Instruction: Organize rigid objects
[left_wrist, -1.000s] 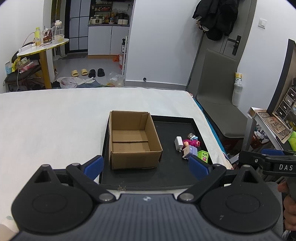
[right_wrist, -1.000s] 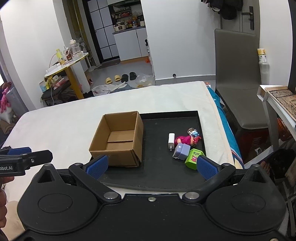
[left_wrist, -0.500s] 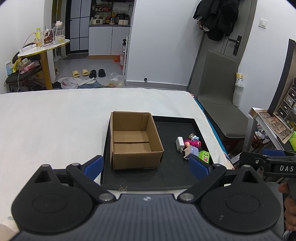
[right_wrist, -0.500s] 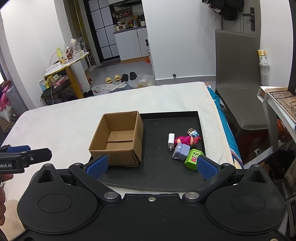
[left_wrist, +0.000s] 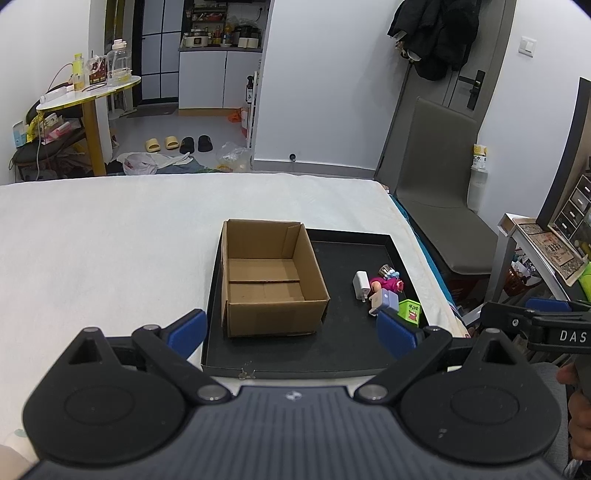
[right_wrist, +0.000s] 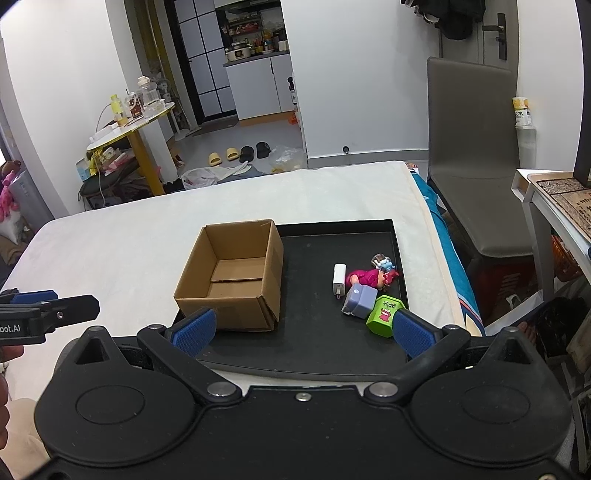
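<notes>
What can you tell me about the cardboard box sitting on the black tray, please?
The cardboard box is plain brown corrugated card, rectangular, open at the top and upright, with nothing visible inside; its folded bottom flaps show a seam. It stands on the left part of the black tray, apart from the small objects on the right. Neither gripper touches it.

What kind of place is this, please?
Probably a small home apartment: a kitchen nook lies beyond, slippers sit on the floor, and coats hang by the door.
</notes>
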